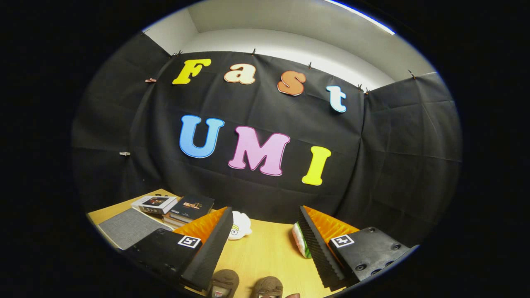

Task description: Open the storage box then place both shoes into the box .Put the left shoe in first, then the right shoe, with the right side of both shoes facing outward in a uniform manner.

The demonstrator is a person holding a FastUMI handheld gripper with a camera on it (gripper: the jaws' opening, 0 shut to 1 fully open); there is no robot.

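The wooden table (265,252) runs out ahead of the gripper to the foot of the black cloth wall, a bare strip of it showing between the fingers. At its far left lies a flat grey panel (128,227), which may be the cloth lid or top of the storage box; I cannot tell from here, and no open box is to be seen, so I judge the opening step not yet done. Just behind the panel sits a short stack of books (176,209), pushed toward the wall, probably to keep the working area free.

The gripper (265,248) is held high and tipped upward, looking more at the wall than at the table, which suits carrying or aiming rather than grasping. Its fingers stand wide apart with nothing between them.

The two brown shoes (246,285) lie side by side, close in under the gripper, between the fingers and nearer than their tips; only their rounded ends show, so which is left and which is right cannot be told.

Beyond the left fingertip rests a small white soft toy (240,225), and beside the right finger a small green, white and red object (301,240), partly hidden by the pad.
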